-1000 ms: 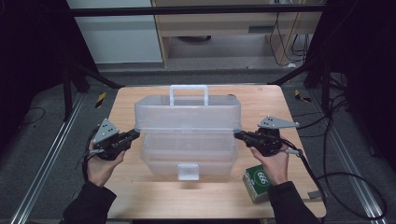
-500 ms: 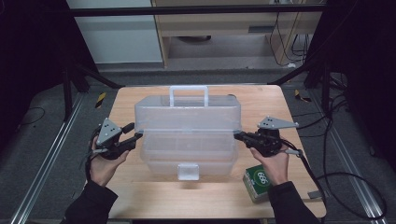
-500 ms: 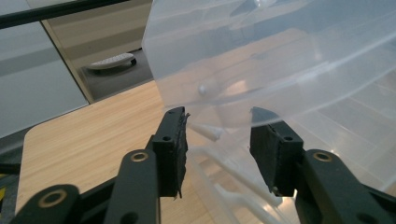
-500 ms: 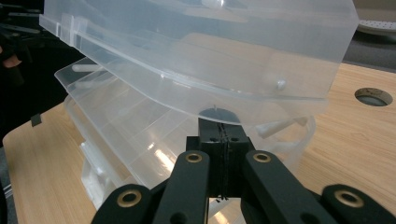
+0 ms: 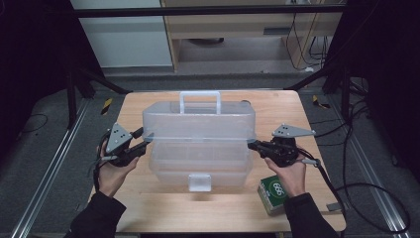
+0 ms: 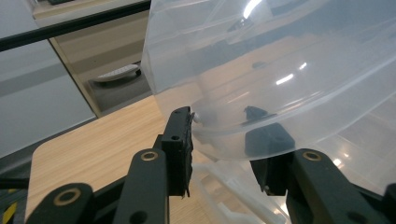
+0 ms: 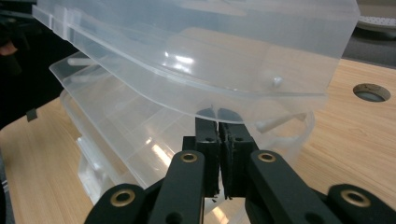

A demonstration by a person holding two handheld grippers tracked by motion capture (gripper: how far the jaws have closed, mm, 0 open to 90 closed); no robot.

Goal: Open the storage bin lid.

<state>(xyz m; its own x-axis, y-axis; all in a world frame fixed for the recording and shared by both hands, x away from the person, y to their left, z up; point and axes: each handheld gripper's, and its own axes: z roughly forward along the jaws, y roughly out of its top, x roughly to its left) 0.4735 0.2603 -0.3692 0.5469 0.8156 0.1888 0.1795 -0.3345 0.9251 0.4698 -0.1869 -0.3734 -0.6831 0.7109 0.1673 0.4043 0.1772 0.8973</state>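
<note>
Left gripper (image 5: 143, 140) jaws, which have just been closing, are set apart around the end rim of the clear toolbox's (image 5: 198, 130) upper tray. Right gripper (image 5: 253, 144) jaws are pressed together under the opposite rim. A green box (image 5: 273, 192) is located near the right hand on the wooden table (image 5: 277, 106).

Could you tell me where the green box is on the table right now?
In the high view the green box lies near the table's front right corner, beside the clear plastic toolbox and just under the right hand.
</note>
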